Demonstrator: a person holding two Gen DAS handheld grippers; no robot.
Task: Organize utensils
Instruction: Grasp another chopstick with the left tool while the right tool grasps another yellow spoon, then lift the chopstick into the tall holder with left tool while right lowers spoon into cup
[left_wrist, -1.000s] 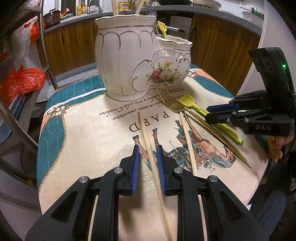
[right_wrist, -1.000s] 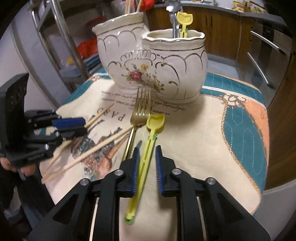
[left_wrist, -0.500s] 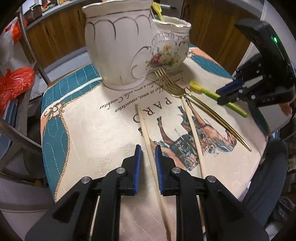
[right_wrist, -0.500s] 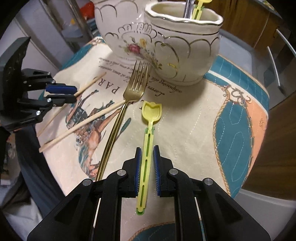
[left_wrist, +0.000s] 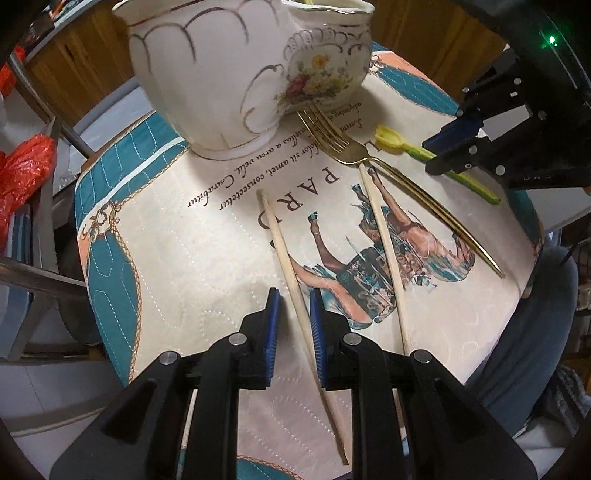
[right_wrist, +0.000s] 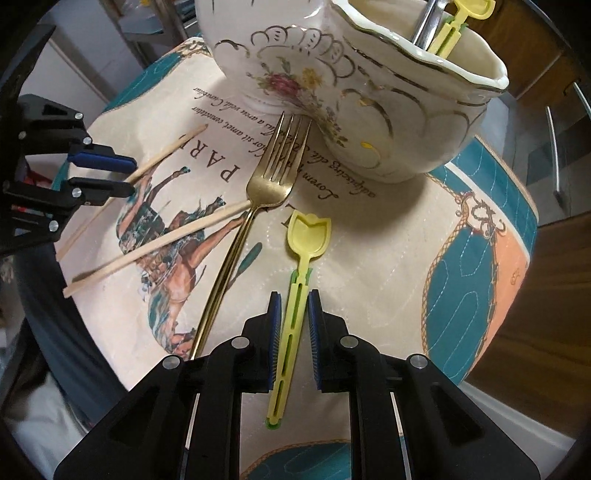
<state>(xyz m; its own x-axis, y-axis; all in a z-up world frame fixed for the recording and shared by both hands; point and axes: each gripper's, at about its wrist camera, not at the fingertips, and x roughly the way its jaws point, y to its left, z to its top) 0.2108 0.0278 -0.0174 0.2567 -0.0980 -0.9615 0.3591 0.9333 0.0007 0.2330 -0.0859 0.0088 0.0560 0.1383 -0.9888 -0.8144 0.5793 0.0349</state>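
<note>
Two wooden chopsticks lie on the printed cloth. My left gripper (left_wrist: 293, 301) is open, its jaws low on either side of the nearer chopstick (left_wrist: 284, 254); the second chopstick (left_wrist: 384, 254) lies to its right. A gold fork (right_wrist: 255, 206) lies with its tines against the floral ceramic holder (right_wrist: 391, 122). My right gripper (right_wrist: 294, 304) is open, its jaws straddling the handle of the yellow plastic spoon (right_wrist: 301, 258) without clamping it. The holder's near compartment has another yellow spoon (right_wrist: 461, 22) and a metal utensil in it.
The taller half of the ceramic holder (left_wrist: 207, 74) stands at the back of the cloth-covered table (left_wrist: 166, 229). A metal rack (left_wrist: 40, 221) and a red bag (left_wrist: 22, 173) sit to the left. Wooden cabinets stand behind. The table edge is close on both sides.
Both grippers have moved down and forward toward the cloth. The left jaws now flank the chopstick more closely, and the right jaws sit lower around the yellow spoon's handle.
</note>
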